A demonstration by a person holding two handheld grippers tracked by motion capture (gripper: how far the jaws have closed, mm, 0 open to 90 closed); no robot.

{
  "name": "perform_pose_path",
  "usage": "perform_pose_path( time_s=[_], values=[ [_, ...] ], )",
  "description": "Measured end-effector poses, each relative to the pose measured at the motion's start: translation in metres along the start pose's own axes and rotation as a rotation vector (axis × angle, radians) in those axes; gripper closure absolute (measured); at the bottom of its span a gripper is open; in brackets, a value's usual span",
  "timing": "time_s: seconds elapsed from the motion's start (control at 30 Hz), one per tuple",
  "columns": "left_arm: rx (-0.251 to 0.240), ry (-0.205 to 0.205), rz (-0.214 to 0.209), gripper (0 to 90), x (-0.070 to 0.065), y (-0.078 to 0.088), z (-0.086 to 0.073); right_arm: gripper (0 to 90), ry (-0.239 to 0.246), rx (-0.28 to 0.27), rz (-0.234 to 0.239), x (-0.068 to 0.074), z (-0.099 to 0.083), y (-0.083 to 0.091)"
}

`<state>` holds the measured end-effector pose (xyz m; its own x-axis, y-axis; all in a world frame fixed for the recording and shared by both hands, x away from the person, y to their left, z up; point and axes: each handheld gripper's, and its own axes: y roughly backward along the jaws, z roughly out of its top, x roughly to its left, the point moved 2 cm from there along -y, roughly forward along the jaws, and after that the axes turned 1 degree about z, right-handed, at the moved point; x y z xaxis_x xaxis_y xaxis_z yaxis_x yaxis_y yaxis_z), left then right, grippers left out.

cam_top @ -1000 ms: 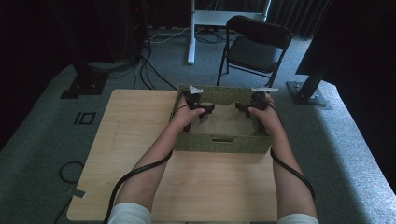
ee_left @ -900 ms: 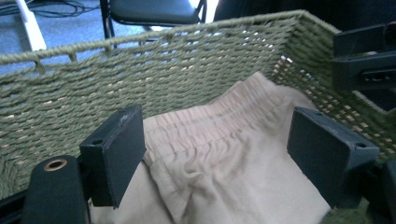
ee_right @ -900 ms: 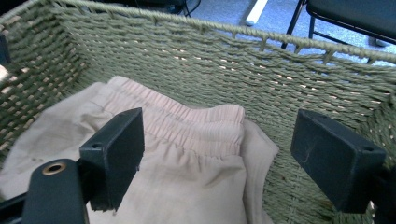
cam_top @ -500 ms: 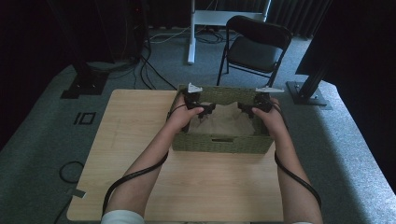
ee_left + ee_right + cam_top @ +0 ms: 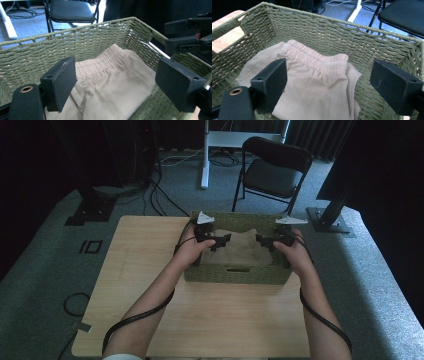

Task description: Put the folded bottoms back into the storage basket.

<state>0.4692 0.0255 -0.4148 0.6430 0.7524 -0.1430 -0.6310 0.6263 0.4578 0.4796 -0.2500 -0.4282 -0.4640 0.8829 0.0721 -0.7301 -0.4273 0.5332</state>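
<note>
High view: your bench (image 5: 150,270) carries a green woven basket (image 5: 235,275) at its far edge, and a folded beige garment (image 5: 240,251) lies inside on the basket's bottom, its elastic waistband toward the far wall. Your left tool (image 5: 223,241) and right tool (image 5: 261,240) hang over the basket from either side, facing each other. Both tools have their jaws spread wide above the cloth, gripping nothing.
</note>
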Motion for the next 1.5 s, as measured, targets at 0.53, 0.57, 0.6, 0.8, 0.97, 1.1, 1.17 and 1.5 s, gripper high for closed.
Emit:
perform_pose_path(
  time_s=[0.53, 0.57, 0.6, 0.8, 0.97, 1.1, 1.17, 1.5],
  values=[
    [-0.014, -0.030, -0.014, 18.4, -0.011, 0.027, -0.015, 12.3, 0.050, -0.053, 0.030, 0.016, -0.014, 0.028],
    [-0.020, -0.032, -0.007, 18.4, -0.012, 0.028, -0.016, 12.3, 0.052, -0.056, 0.029, 0.017, -0.015, 0.029],
    [-0.018, -0.040, -0.004, 18.4, -0.014, 0.029, -0.017, 12.3, 0.053, -0.058, 0.034, 0.019, -0.016, 0.030],
    [-0.022, -0.048, -0.024, 18.4, -0.019, 0.037, -0.022, 12.3, 0.047, -0.064, 0.051, 0.025, -0.023, 0.037],
    [-0.019, -0.063, -0.039, 18.4, -0.025, 0.042, -0.029, 12.3, 0.045, -0.061, 0.053, 0.025, -0.033, 0.041],
    [-0.015, -0.072, -0.057, 18.4, -0.030, 0.047, -0.035, 12.3, 0.057, -0.065, 0.050, 0.028, -0.039, 0.046],
    [-0.013, -0.079, -0.061, 18.4, -0.032, 0.049, -0.038, 12.3, 0.075, -0.070, 0.047, 0.031, -0.041, 0.050],
    [-0.028, -0.099, -0.086, 18.4, -0.042, 0.063, -0.054, 12.3, 0.084, -0.101, 0.072, 0.045, -0.058, 0.070]
  ],
)
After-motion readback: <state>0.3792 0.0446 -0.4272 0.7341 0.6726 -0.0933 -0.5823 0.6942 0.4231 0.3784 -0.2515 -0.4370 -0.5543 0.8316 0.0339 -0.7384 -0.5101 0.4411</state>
